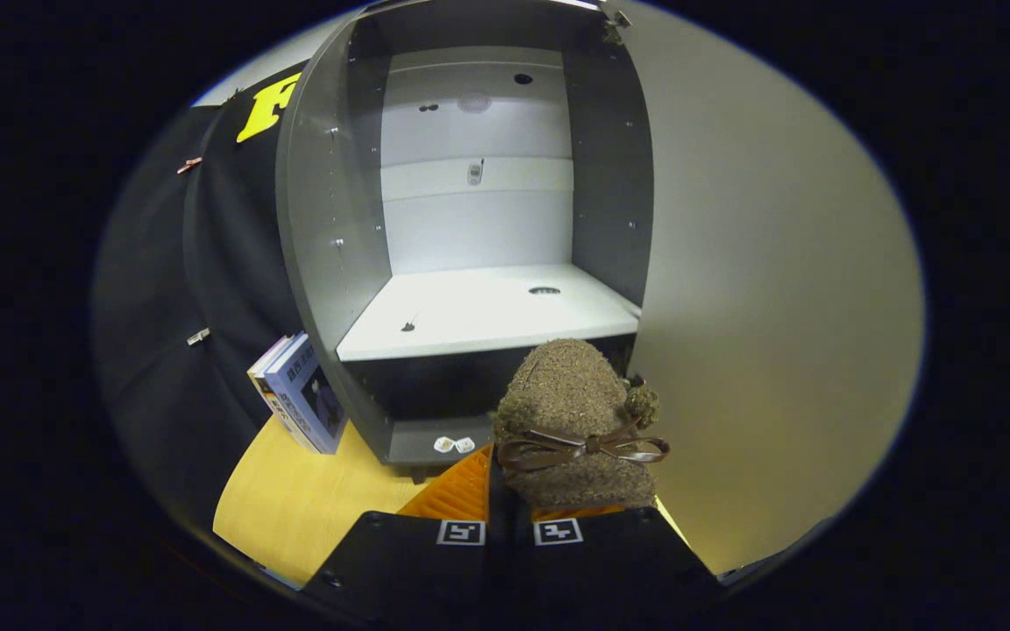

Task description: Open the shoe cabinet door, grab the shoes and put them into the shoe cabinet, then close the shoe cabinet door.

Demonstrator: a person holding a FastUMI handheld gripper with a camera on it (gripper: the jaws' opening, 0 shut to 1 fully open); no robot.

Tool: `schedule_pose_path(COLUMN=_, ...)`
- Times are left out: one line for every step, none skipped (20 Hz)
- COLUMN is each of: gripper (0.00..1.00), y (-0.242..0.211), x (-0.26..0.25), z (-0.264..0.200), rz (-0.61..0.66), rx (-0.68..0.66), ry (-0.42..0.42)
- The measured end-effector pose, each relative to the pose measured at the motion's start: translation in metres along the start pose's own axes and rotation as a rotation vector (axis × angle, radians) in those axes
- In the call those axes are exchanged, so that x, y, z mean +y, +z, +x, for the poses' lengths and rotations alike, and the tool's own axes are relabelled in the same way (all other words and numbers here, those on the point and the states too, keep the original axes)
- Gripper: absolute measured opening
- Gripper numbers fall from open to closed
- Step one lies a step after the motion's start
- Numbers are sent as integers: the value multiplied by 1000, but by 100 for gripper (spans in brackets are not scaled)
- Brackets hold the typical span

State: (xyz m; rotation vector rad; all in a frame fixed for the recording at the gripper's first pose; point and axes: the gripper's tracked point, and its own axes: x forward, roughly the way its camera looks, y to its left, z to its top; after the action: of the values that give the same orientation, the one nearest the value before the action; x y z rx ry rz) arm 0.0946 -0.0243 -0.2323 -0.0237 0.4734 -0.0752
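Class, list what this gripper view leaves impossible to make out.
- Fingers: their grip on the brown fuzzy shoe with the ribbon bow is hidden behind the shoe.
- Grey cabinet's lower compartment: too dark.
- Small white pieces on its base: too small.

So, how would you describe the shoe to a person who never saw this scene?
Find the open grey shoe cabinet with its white shelf. Just in front of that shelf, the claw is shut on the shoe, which stands up between its fingers. It is fuzzy and brown with a dark ribbon bow, unlike the flat books leaning at the cabinet's outer side.
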Motion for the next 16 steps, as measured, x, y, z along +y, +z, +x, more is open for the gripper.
schedule_pose_path(gripper=5, y=9, x=3, z=4, rz=-2, rx=-8, ry=8)
schedule_pose_path(gripper=5, y=19, x=6, z=7, rz=-4, rx=-19, ry=17)
schedule_pose_path(gripper=5, y=28, x=9, z=11, rz=-3, rx=-28, ry=29)
schedule_pose_path(gripper=5, y=38, x=12, z=15, rz=-2, rx=-31, ry=38)
schedule_pose_path(gripper=5, y=46, x=14, z=18, rz=-1, rx=-29, ry=45)
schedule_pose_path(gripper=5, y=55, x=15, z=22, rz=0, rx=-27, ry=51)
schedule_pose_path(gripper=5, y=64, x=17, z=26, rz=-1, rx=-27, ry=55)
schedule_pose_path(gripper=5, y=74, x=18, z=31, rz=-3, rx=-29, ry=58)
schedule_pose_path(gripper=5, y=83, x=19, z=36, rz=-6, rx=-31, ry=62)
schedule_pose_path(gripper=5, y=92, x=21, z=42, rz=-7, rx=-35, ry=68)
schedule_pose_path(gripper=5, y=101, x=23, z=47, rz=-8, rx=-36, ry=73)
schedule_pose_path(gripper=5, y=110, x=25, z=53, rz=-6, rx=-40, ry=82)
schedule_pose_path(gripper=5, y=118, x=28, z=59, rz=1, rx=-46, ry=91)
schedule_pose_path(gripper=5, y=126, x=29, z=64, rz=5, rx=-50, ry=96)
schedule_pose_path(gripper=5, y=134, x=31, z=72, rz=6, rx=-52, ry=101)
schedule_pose_path(gripper=5, y=141, x=33, z=82, rz=3, rx=-51, ry=102)
